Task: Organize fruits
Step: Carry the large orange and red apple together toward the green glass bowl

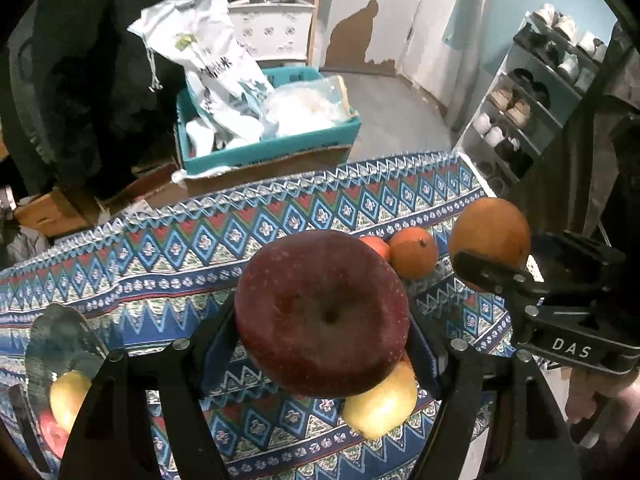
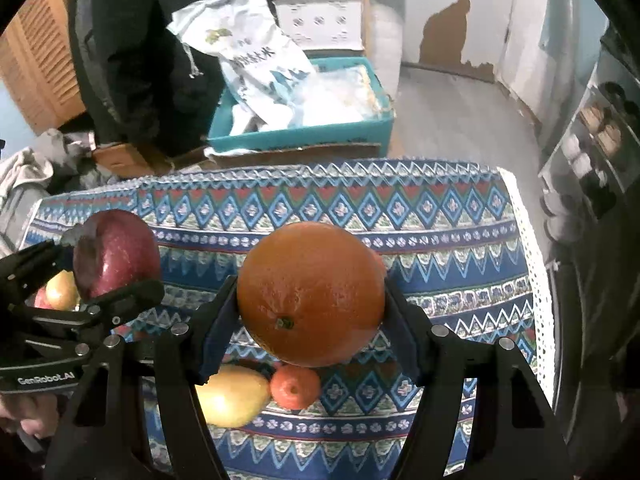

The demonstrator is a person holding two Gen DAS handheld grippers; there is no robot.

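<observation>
Holding one fruit apiece above the patterned blue, red and white woven tablecloth, both tongs carry their loads clear of the table. Left wrist view, left to right: at the lower left edge, a clear glass dish holds a pale yellow fruit and a red one; at centre, the left gripper pinches a large dark red apple between its black fingers, pads pressed on either flank; below it lies a yellow apple on the cloth; right of centre sit two small orange tangerines, one half hidden; at the right edge, the right gripper is clamped on a large round orange.

Right wrist view: the same orange fills the centre, gripped at its widest girth.

To do this carry well, I judge: keep the squeeze steady and across the fruit's widest line, since round skins slip; travel level; lower each fruit beside its own kind before loosening.

Count: red apple in tongs, one; orange in tongs, one; yellow apple on the cloth, one; tangerines, two; fruits in the dish, two; dish, one.

Beyond the table, a teal crate stands on the floor.
</observation>
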